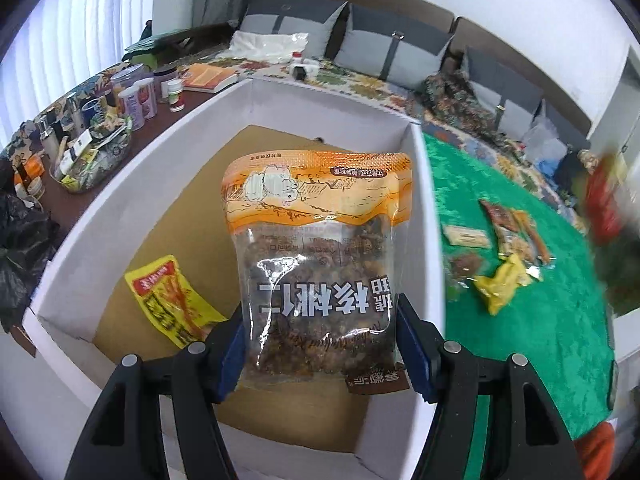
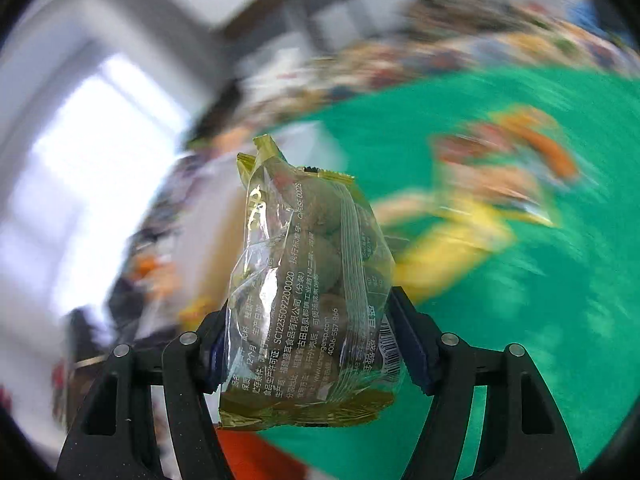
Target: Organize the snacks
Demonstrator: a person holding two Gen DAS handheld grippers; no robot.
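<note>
My left gripper is shut on a clear and orange walnut snack bag and holds it over the white cardboard box, which has a brown floor. A yellow snack packet lies flat in the box at the left. My right gripper is shut on a clear gold-trimmed bag of round brown snacks, held above the green tablecloth. Several loose snack packets lie on the green cloth right of the box; in the right wrist view they are blurred.
Jars, bottles and a clear bowl of items stand on the brown side table left of the box. A book lies beyond it. A sofa with grey cushions runs along the back. The right wrist view is motion-blurred.
</note>
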